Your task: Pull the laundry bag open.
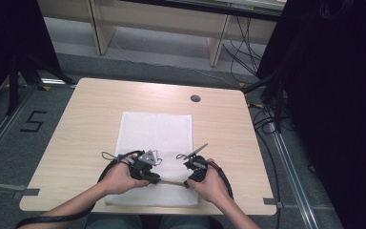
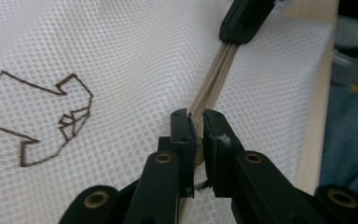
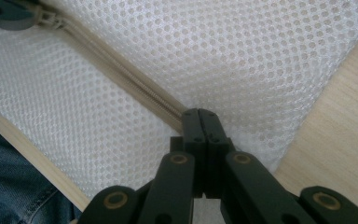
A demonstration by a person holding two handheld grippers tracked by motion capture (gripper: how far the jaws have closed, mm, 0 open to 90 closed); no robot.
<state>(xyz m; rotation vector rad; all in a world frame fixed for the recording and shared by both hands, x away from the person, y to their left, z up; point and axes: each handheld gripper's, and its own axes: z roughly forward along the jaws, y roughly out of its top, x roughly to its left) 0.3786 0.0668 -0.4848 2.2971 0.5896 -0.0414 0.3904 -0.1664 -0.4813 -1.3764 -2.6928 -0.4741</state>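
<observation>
A white mesh bag (image 1: 155, 133) lies flat in the middle of the table, with its beige zipper (image 1: 171, 182) along the near edge. My left gripper (image 1: 155, 180) is shut on the zipper pull (image 2: 196, 140), which is pinched thin between the jaws at the end of the zipper tape (image 2: 214, 74). My right gripper (image 1: 187, 183) is shut on the bag's mesh (image 3: 242, 70) right where the zipper (image 3: 121, 74) ends. The two grippers face each other a short way apart along the zipper. A brown stitched outline (image 2: 51, 116) marks the bag.
The wooden table (image 1: 81, 129) has a round cable hole (image 1: 195, 98) at the back. Its near edge runs close under both hands, with the person's jeans (image 3: 9, 186) beyond it. Cables and dark stands are on the floor to the right.
</observation>
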